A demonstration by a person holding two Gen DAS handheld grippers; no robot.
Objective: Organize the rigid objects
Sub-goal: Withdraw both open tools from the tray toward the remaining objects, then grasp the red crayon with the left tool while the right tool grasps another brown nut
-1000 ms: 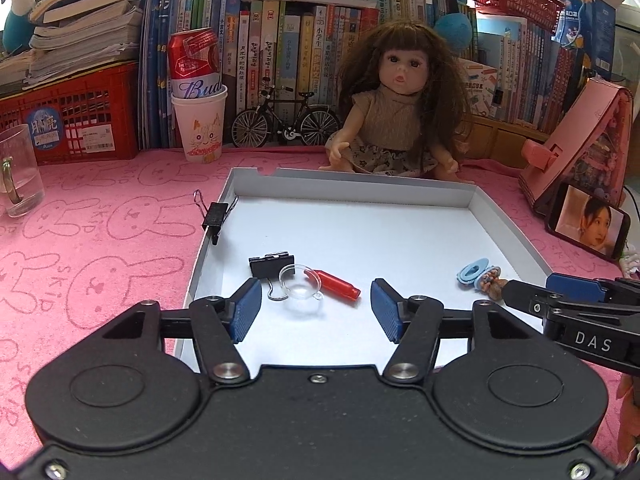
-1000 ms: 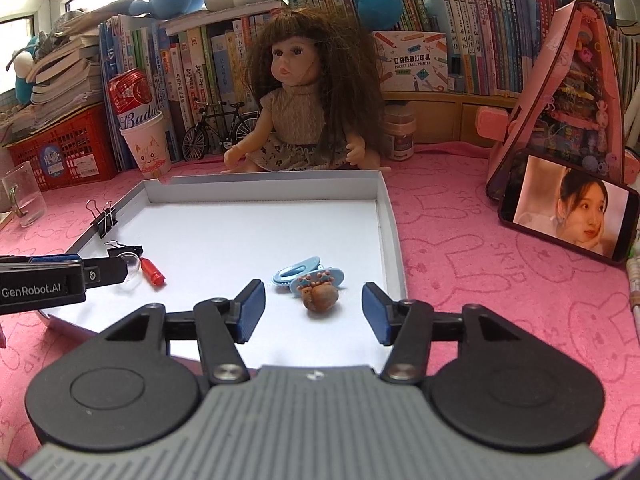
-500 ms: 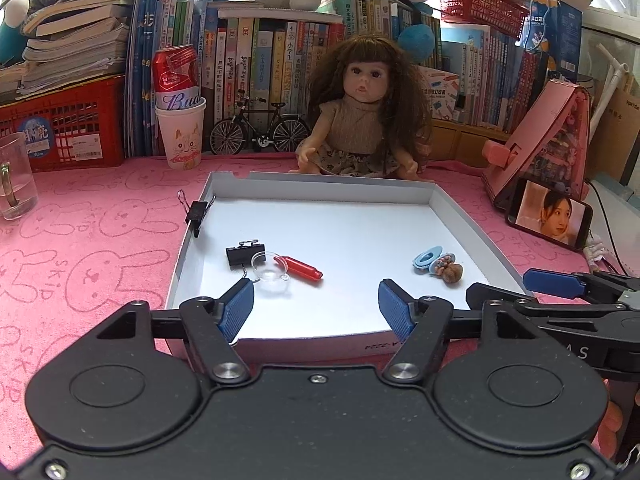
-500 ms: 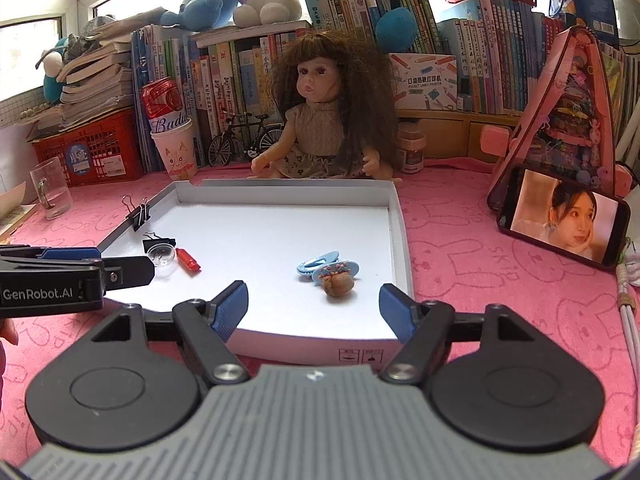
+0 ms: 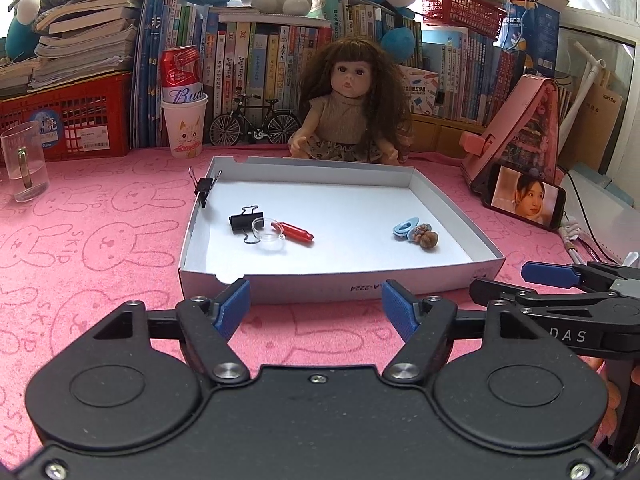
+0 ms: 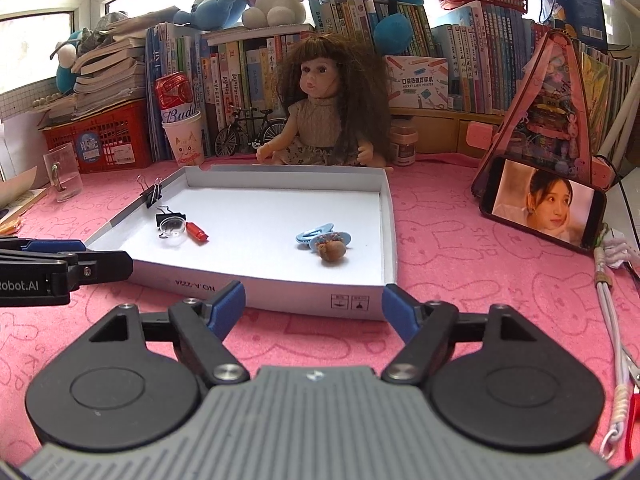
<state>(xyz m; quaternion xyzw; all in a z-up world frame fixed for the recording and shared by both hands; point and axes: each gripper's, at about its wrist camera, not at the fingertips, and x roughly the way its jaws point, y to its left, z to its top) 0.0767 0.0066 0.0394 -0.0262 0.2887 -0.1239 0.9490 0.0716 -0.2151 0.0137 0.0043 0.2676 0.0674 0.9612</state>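
Bright window backlight behind the shelves, sharp focus, fisheye-bent edges

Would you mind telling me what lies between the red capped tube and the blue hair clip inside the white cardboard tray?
Only bare white tray floor separates the red capped tube from the blue hair clip; both wrist views show it.

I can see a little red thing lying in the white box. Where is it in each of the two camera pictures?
Left wrist view: the red thing lies left of centre in the white box, beside a clear little dish.
Right wrist view: it lies near the box's left wall.
Shared landmark: the doll sitting behind the box.
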